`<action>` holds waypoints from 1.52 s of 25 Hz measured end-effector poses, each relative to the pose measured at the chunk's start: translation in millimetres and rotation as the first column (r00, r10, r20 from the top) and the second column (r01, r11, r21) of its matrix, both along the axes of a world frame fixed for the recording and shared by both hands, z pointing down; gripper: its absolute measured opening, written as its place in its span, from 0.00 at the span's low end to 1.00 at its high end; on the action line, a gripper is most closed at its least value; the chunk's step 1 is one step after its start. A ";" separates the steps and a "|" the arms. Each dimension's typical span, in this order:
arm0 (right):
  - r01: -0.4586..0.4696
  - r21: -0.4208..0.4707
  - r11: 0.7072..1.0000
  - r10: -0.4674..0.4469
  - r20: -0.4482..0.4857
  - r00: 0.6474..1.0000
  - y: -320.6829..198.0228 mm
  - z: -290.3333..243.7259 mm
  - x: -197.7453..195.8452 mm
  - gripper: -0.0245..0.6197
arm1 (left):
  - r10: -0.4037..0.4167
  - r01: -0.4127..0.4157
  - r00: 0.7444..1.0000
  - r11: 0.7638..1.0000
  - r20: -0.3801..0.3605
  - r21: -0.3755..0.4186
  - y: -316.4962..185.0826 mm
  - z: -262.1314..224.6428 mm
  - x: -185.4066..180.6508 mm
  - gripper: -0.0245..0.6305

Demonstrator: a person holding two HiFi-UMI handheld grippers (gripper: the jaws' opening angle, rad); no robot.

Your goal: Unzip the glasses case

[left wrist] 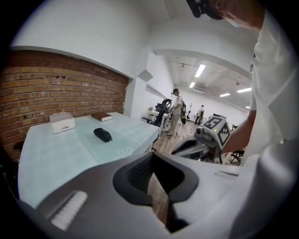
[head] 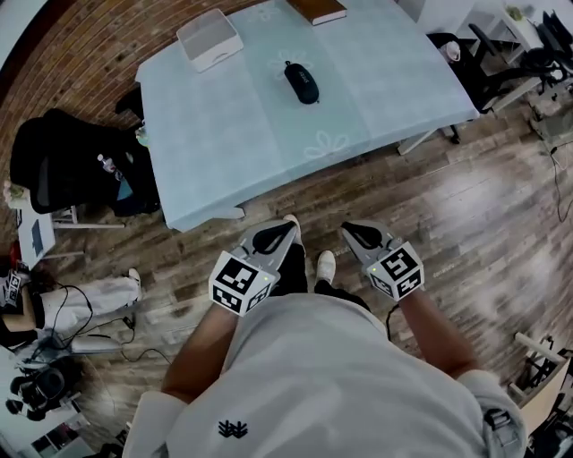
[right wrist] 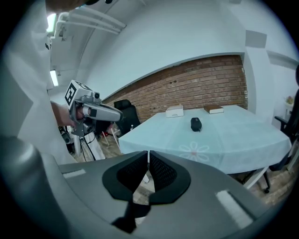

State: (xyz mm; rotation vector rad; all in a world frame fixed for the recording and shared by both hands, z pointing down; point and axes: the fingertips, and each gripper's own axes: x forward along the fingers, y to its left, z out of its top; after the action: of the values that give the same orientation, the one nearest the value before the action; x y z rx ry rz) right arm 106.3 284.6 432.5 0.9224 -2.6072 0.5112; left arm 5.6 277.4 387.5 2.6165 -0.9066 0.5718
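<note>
Both tools held low, close to the body, well short of the table point(head: 233, 134). Left gripper point(head: 286, 229): jaws together, nothing in them. Right gripper point(head: 350, 231): same, closed and empty. Black glasses case point(head: 302, 81) lies loose mid-table toward the far side, zipped as far as I can tell; white box point(head: 209, 38) far left, book point(head: 316, 10) at far edge. Likely risk: tugging the zip pull without pinning the body, so the case skids or bunches the cloth

Open office-lab: strip lights point(left wrist: 200, 70), office chairs point(right wrist: 125, 112).
</note>
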 end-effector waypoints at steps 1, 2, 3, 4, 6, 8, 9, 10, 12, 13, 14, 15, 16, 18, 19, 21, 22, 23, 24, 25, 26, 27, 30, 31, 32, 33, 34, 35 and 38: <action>-0.002 -0.007 1.000 0.002 0.002 1.000 -8.7 3.6 -0.2 0.06 | -0.012 0.012 1.000 1.000 -0.004 -0.007 -9.7 3.8 -2.4 0.11; -0.007 -0.013 1.000 0.007 0.001 1.000 -18.3 7.1 0.0 0.06 | -0.024 0.024 1.000 1.000 -0.009 -0.012 -20.7 7.5 -4.6 0.11; -0.014 -0.017 1.000 0.014 -0.005 1.000 -29.2 10.0 0.5 0.06 | -0.033 0.033 0.999 0.999 -0.013 -0.013 -33.4 10.5 -6.4 0.11; -0.022 -0.021 1.000 0.022 -0.015 1.000 -40.9 12.6 1.4 0.06 | -0.039 0.039 0.999 0.999 -0.017 -0.011 -47.3 12.3 -7.6 0.11; -0.037 -0.029 0.999 0.036 -0.046 0.998 -64.3 17.2 1.6 0.06 | -0.038 0.038 0.999 0.999 -0.028 -0.004 -76.4 13.1 -9.8 0.11; -0.045 -0.038 0.998 0.042 -0.079 0.996 -86.4 21.3 -2.7 0.06 | -0.024 0.024 0.999 1.000 -0.035 -0.002 -104.9 14.1 -14.0 0.11; -0.044 -0.040 0.998 0.040 -0.095 0.995 -97.7 22.7 -6.1 0.06 | -0.014 0.014 0.999 1.000 -0.034 0.000 -119.4 15.1 -16.3 0.11; -0.041 -0.038 0.998 0.036 -0.111 0.993 -110.0 23.8 -9.1 0.06 | -0.003 0.003 0.999 1.000 -0.032 0.004 -134.6 16.3 -17.9 0.11; -0.038 -0.032 0.999 0.033 -0.143 0.989 -135.1 27.3 -12.8 0.06 | 0.022 -0.022 1.000 1.000 -0.022 0.014 -164.0 19.4 -19.0 0.11; -0.044 -0.031 0.999 0.039 -0.156 0.987 -146.2 30.3 -13.9 0.06 | 0.036 -0.036 0.999 0.999 -0.015 0.018 -176.9 21.4 -19.3 0.11; -0.055 -0.032 0.998 0.049 -0.167 0.985 -156.0 33.9 -15.3 0.06 | 0.051 -0.051 0.999 0.998 -0.006 0.023 -188.8 23.9 -19.7 0.11; -0.067 -0.033 0.997 0.061 -0.176 0.983 -165.1 38.0 -17.3 0.06 | 0.068 -0.068 0.998 0.997 0.004 0.027 -200.6 26.9 -20.6 0.11; -0.079 -0.033 0.996 0.072 -0.185 0.980 -174.1 42.2 -20.1 0.06 | 0.081 -0.082 0.997 0.996 0.014 0.031 -213.1 30.5 -21.7 0.11; -0.092 -0.037 0.995 0.083 -0.202 0.976 -191.3 50.3 -26.9 0.06 | 0.089 -0.090 0.996 0.996 0.029 0.026 -238.7 38.9 -23.7 0.11; -0.094 -0.044 0.995 0.083 -0.207 0.975 -197.9 54.4 -29.3 0.06 | 0.085 -0.085 0.996 0.996 0.033 0.020 -249.9 42.6 -23.6 0.11; -0.095 -0.062 0.993 0.080 -0.216 0.973 -207.3 63.7 -30.1 0.06 | 0.075 -0.076 0.996 0.997 0.039 0.012 -268.4 47.6 -19.9 0.11; -0.097 -0.071 0.993 0.079 -0.220 0.972 -212.5 68.6 -28.5 0.06 | 0.076 -0.077 0.996 0.997 0.044 0.012 -277.2 50.0 -16.1 0.11; -0.100 -0.077 0.992 0.080 -0.225 0.971 -219.3 73.3 -26.0 0.06 | 0.080 -0.080 0.995 0.997 0.051 0.011 -286.5 53.1 -11.6 0.11; -0.104 -0.082 0.991 0.083 -0.229 0.970 -227.7 77.7 -23.3 0.06 | 0.084 -0.084 0.995 0.996 0.060 0.008 -296.4 57.1 -7.1 0.11; -0.106 -0.088 0.990 0.084 -0.230 0.970 -236.8 81.9 -21.2 0.06 | 0.086 -0.087 0.994 0.996 0.069 0.002 -306.3 61.8 -2.9 0.11; -0.104 -0.093 0.990 0.080 -0.232 0.970 -245.9 85.8 -20.4 0.06 | 0.087 -0.087 0.993 0.996 0.078 -0.007 -315.4 66.7 0.8 0.11; -0.097 -0.097 0.991 0.072 -0.234 0.969 -254.2 89.7 -20.5 0.07 | 0.086 -0.085 0.992 0.996 0.088 -0.015 -323.4 71.3 4.2 0.11; -0.067 -0.101 0.993 0.039 -0.253 0.967 -276.2 103.6 -21.0 0.08 | 0.086 -0.084 0.988 0.996 0.130 -0.020 -343.7 84.1 15.3 0.11; -0.057 -0.101 0.993 0.029 -0.262 0.965 -284.5 108.4 -20.2 0.08 | 0.088 -0.086 0.985 0.996 0.147 -0.022 -351.2 88.5 19.3 0.11; -0.048 -0.102 0.994 0.018 -0.273 0.962 -292.8 113.0 -19.3 0.08 | 0.091 -0.088 0.982 0.996 0.164 -0.025 -358.6 92.6 23.2 0.11; -0.037 -0.104 0.994 0.006 -0.283 0.959 -300.0 117.3 -19.1 0.08 | 0.094 -0.090 0.980 0.995 0.178 -0.029 -365.3 96.4 26.6 0.11; -0.027 -0.107 0.994 -0.006 -0.292 0.956 -306.2 121.8 -19.7 0.09 | 0.098 -0.094 0.977 0.995 0.190 -0.034 -371.2 99.9 29.2 0.11; -0.017 -0.110 0.994 -0.017 -0.300 0.954 -311.7 126.8 -20.7 0.10 | 0.102 -0.097 0.974 0.995 0.201 -0.037 -377.0 103.5 31.3 0.11; 0.001 -0.122 0.992 -0.040 -0.318 0.947 -326.2 144.1 -21.6 0.11 | 0.108 -0.101 0.968 0.994 0.226 -0.041 -394.8 114.5 38.3 0.11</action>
State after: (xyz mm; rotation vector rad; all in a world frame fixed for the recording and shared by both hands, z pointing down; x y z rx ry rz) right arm 84.7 -41.6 576.5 0.8587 -2.2659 0.4648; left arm 44.0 -117.4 501.9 2.6216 -0.8207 0.9215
